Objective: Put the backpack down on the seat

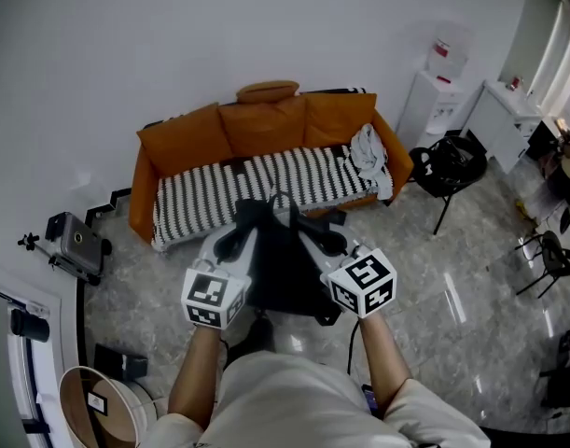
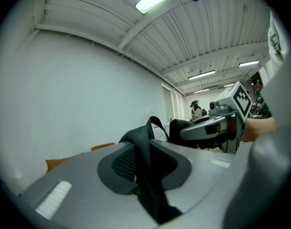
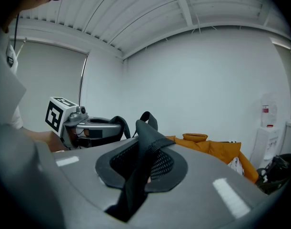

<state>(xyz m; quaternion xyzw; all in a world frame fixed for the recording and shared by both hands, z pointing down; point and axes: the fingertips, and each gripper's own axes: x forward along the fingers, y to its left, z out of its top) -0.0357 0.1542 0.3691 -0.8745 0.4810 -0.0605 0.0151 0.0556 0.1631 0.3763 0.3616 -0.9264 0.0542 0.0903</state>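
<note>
A black backpack (image 1: pixel 283 271) hangs in the air in front of me, between both grippers. My left gripper (image 1: pixel 230 244) is shut on its left shoulder strap (image 2: pixel 146 175), which runs up between the jaws in the left gripper view. My right gripper (image 1: pixel 326 242) is shut on the right strap (image 3: pixel 141 168). The carry loop (image 1: pixel 283 199) stands up at the top of the bag. Beyond it is an orange sofa (image 1: pixel 187 138) whose seat (image 1: pixel 266 181) has a black-and-white striped cover. The backpack hangs just short of the seat's front edge and hides part of it.
A white cloth (image 1: pixel 367 153) lies on the seat's right end, and an orange cushion (image 1: pixel 266 91) rests on the backrest. A black chair (image 1: pixel 450 165) and a white water dispenser (image 1: pixel 438 91) stand to the right. A grey case (image 1: pixel 76 242) and a round bin (image 1: pixel 98 407) are on the floor at left.
</note>
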